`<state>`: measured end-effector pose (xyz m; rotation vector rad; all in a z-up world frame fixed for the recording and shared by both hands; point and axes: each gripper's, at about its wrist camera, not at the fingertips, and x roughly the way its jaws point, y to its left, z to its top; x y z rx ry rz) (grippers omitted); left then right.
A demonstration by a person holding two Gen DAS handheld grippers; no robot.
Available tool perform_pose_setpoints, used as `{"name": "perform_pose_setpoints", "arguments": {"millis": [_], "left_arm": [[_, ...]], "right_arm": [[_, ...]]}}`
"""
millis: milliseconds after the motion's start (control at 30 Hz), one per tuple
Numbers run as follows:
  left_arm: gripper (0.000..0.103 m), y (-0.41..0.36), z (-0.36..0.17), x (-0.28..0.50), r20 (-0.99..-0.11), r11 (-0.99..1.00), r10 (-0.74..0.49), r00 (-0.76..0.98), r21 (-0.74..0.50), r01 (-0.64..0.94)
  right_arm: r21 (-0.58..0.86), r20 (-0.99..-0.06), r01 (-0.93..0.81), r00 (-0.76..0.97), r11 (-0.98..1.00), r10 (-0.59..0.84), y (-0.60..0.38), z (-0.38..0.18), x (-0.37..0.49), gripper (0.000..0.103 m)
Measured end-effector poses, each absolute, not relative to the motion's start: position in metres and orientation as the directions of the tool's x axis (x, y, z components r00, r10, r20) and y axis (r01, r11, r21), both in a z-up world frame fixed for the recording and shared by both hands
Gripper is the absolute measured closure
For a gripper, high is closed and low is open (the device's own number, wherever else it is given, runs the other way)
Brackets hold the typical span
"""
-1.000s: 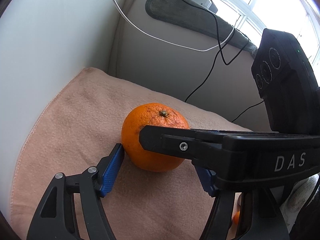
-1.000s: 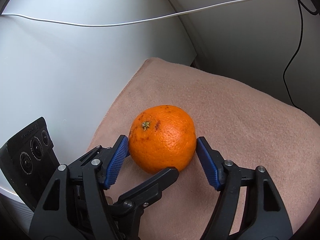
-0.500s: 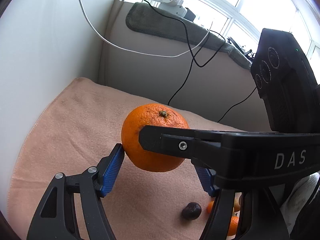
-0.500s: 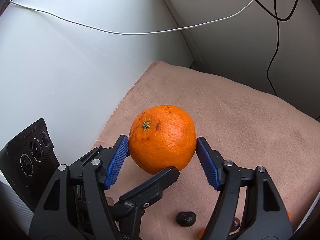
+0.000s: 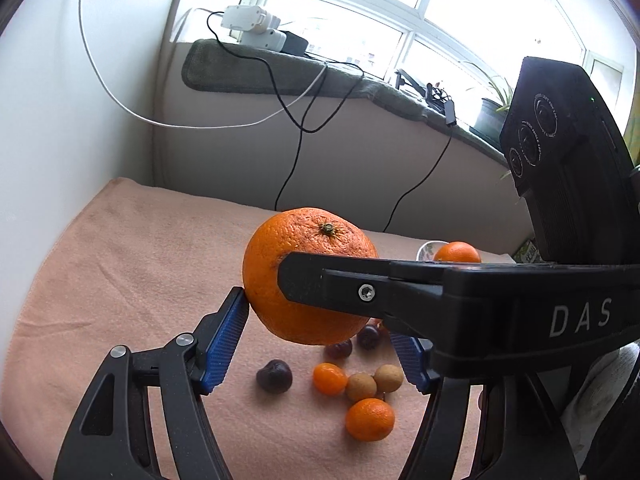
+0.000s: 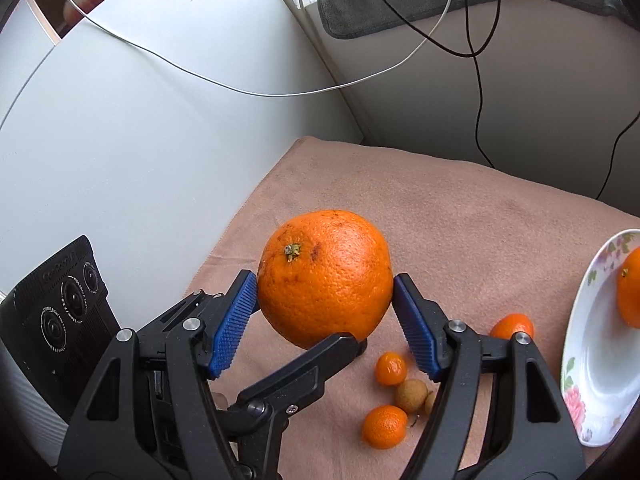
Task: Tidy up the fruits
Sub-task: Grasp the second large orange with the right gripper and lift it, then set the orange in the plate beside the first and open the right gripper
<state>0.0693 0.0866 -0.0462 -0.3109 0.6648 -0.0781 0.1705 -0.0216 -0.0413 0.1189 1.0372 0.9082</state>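
Both the left gripper (image 5: pixel 320 338) and the right gripper (image 6: pixel 324 322) were clamped on one large round orange (image 6: pixel 325 278), held above the pink cloth (image 6: pixel 460 216).

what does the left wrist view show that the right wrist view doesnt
Only the left wrist view shows the window, a potted plant on the sill, and dark plum-like fruits on the cloth. Only the right wrist view shows the whole floral plate holding a second orange. Both show the big orange, gripped by both the left tool and the right tool, above small citrus and longans.
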Motion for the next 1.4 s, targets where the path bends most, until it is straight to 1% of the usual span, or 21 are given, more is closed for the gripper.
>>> {"name": "perform_pose_setpoints", "arguments": {"millis": [267, 700, 1033, 1400], "left_arm": [[0.035, 0.033, -0.042, 0.067, -0.582, 0.946, -0.252, 0.773, -0.318, 0.069], [0.035, -0.047, -0.055, 0.075, -0.612, 0.925, -0.369, 0.699, -0.317, 0.211], [0.035, -0.086, -0.065, 0.094, -0.643, 0.915, -0.401, 0.652, -0.313, 0.254], [0.035, -0.108, -0.073, 0.111, -0.663, 0.912, -0.409, 0.627, -0.305, 0.272]], "right_arm": [[0.492, -0.681, -0.531, 0.259, 0.691, 0.684, -0.089, -0.039, 0.151, 0.03], [0.508, -0.692, -0.407, 0.332, 0.759, 0.641, -0.184, -0.059, 0.14, 0.03], [0.53, -0.698, -0.337, 0.348, 0.779, 0.626, -0.222, -0.076, 0.145, 0.03], [0.536, -0.7, -0.312, 0.355, 0.784, 0.62, -0.242, -0.085, 0.155, 0.03]]}}
